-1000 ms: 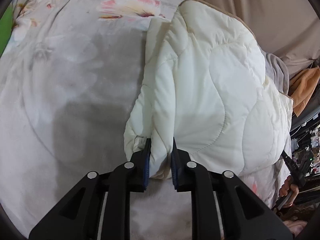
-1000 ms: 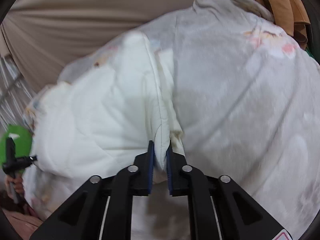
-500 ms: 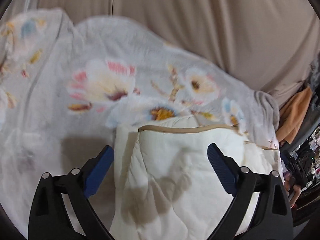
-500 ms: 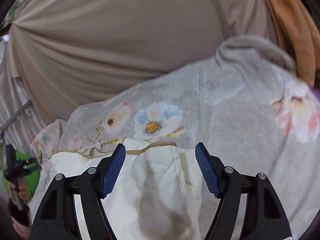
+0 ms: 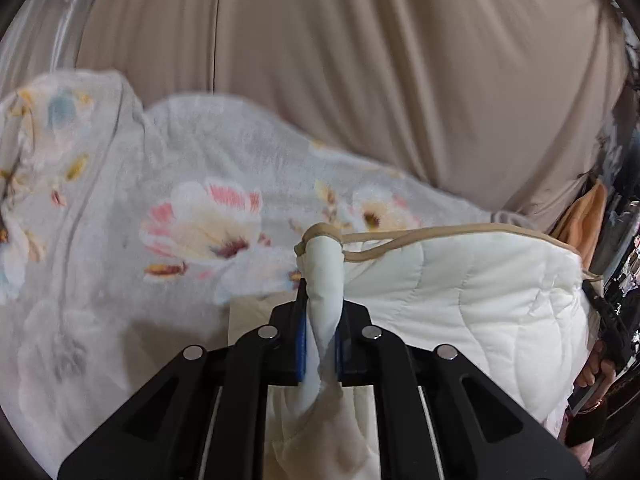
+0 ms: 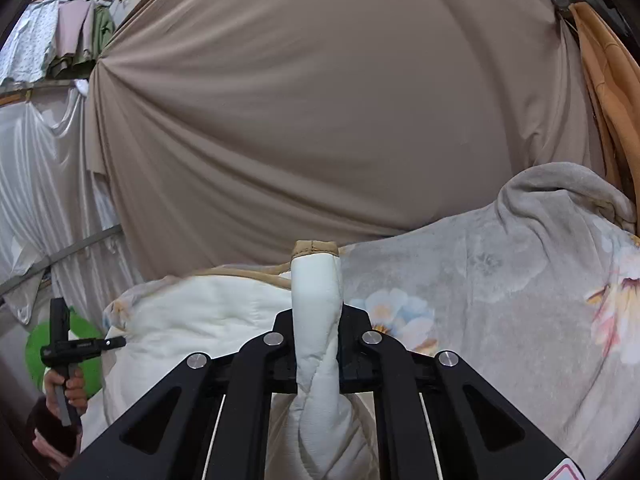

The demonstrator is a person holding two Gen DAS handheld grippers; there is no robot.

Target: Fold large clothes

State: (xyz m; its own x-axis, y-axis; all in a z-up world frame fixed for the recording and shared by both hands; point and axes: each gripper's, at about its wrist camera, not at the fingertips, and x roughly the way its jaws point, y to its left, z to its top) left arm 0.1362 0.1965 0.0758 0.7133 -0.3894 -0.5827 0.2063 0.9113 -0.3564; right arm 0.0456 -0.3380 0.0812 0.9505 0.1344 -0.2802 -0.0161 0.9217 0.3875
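Observation:
A cream quilted comforter (image 5: 472,300) with tan piping lies folded on a grey floral blanket (image 5: 160,200). My left gripper (image 5: 322,320) is shut on a bunched corner of the comforter, which sticks up between the fingers. My right gripper (image 6: 318,320) is shut on another tan-edged corner of the comforter (image 6: 192,320), which spreads to its left. The other hand-held gripper (image 6: 68,348) shows at the left edge of the right wrist view, and at the right edge of the left wrist view (image 5: 608,328).
A tan curtain (image 6: 320,100) hangs close behind the bed. An orange cloth (image 6: 608,80) hangs at the right. A silvery drape (image 6: 40,180) and a rail stand at the left. The floral blanket (image 6: 520,300) rises in a hump at the far right.
Both grippers let go of the folded comforter, opened wide, moved forward to its far tan-piped edge, and have now shut on its two corners.

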